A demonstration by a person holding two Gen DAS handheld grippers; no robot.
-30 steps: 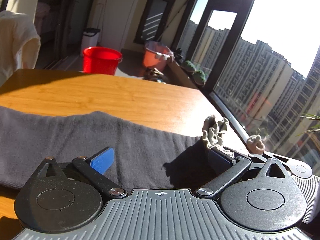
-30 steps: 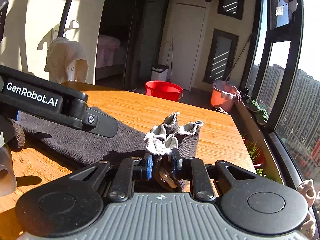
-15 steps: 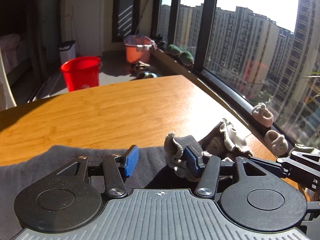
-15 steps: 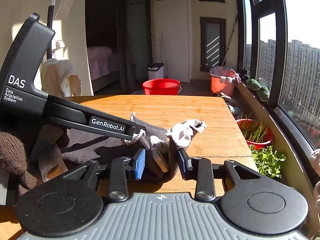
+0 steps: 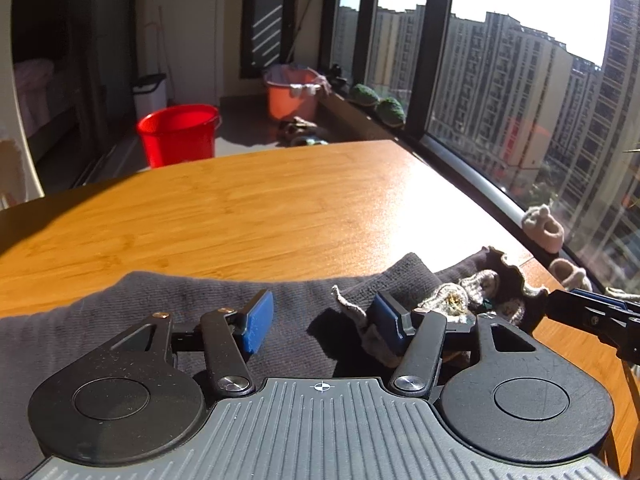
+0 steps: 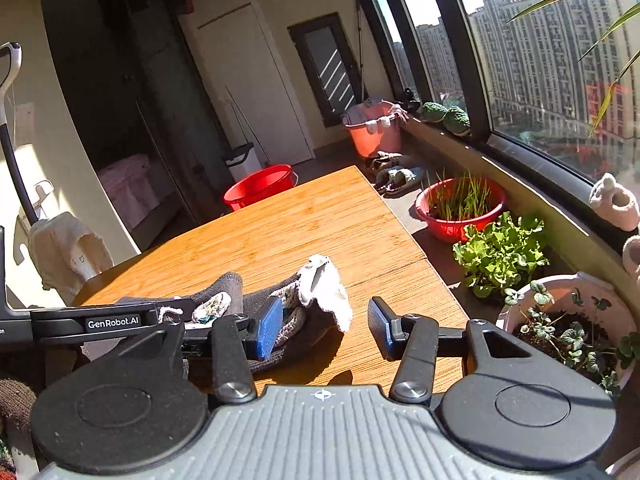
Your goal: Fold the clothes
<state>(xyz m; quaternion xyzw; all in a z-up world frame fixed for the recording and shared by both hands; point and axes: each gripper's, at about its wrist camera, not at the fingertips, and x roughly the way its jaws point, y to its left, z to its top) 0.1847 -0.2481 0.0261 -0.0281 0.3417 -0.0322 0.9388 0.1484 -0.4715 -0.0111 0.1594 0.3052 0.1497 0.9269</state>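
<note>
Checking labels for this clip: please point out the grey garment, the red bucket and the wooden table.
grey garment [image 5: 132, 312], left wrist view, flat body.
red bucket [image 5: 178, 136], left wrist view, outer wall.
wooden table [image 5: 248, 216], left wrist view, bare top.

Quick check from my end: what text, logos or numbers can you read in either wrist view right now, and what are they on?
"GenRobot.AI": white print on the black body of the left gripper, seen from the right wrist view.
A cut-off white fragment at that view's left edge: unreadable.
Left wrist view: no text.
</note>
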